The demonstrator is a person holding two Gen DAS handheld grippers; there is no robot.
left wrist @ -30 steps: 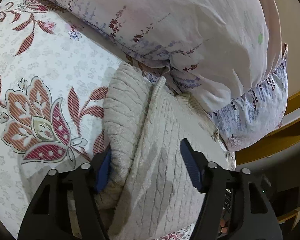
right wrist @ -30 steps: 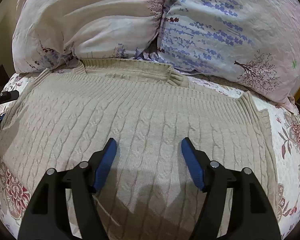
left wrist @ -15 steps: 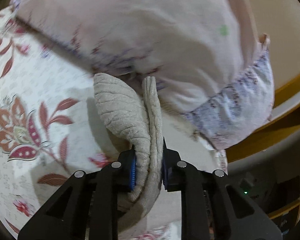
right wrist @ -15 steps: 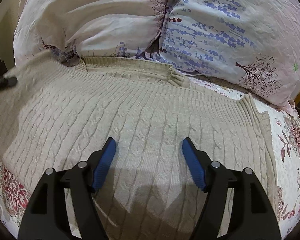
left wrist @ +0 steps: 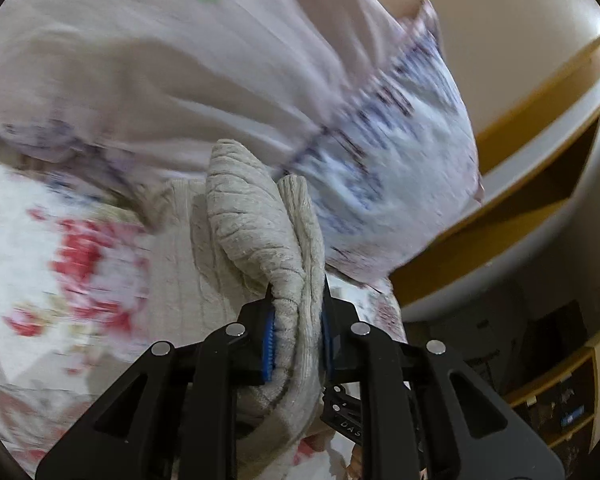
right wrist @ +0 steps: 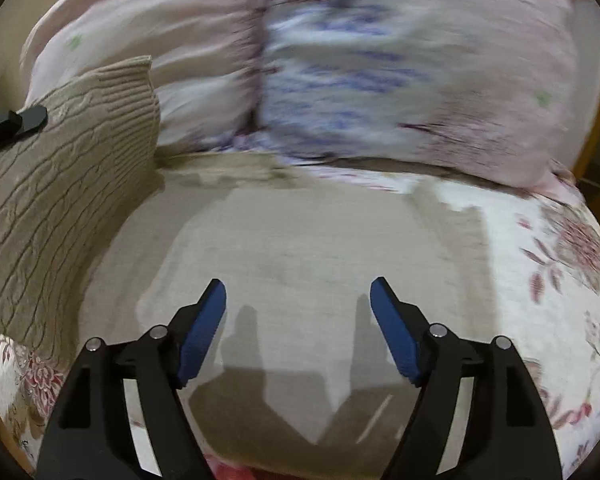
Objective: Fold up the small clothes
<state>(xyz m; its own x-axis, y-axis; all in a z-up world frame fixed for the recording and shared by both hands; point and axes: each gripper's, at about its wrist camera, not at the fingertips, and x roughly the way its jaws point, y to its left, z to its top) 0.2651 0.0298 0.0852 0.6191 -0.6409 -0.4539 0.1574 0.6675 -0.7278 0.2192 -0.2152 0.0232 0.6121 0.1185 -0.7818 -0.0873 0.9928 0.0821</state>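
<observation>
Beige cable-knit sweater (right wrist: pixel 284 280) lies spread on the bed (right wrist: pixel 548 280), its far edge against two floral pillows (right wrist: pixel 380 80). My left claw (left wrist: pixel 296 336) is clamped on a bunched fold of the knit; the blue pads (left wrist: pixel 269 338) press it from both sides and the jaws are closing tighter. From the right wrist view I see that gripped corner (right wrist: pixel 80 152) raised off the bed at left, standing in front of the pink pillow. My right claw (right wrist: pixel 298 328) hovers over the middle of the sweater, jaws opening, nothing between them. Both views are motion-blurred; knit detail under the right claw is unreadable.
</observation>
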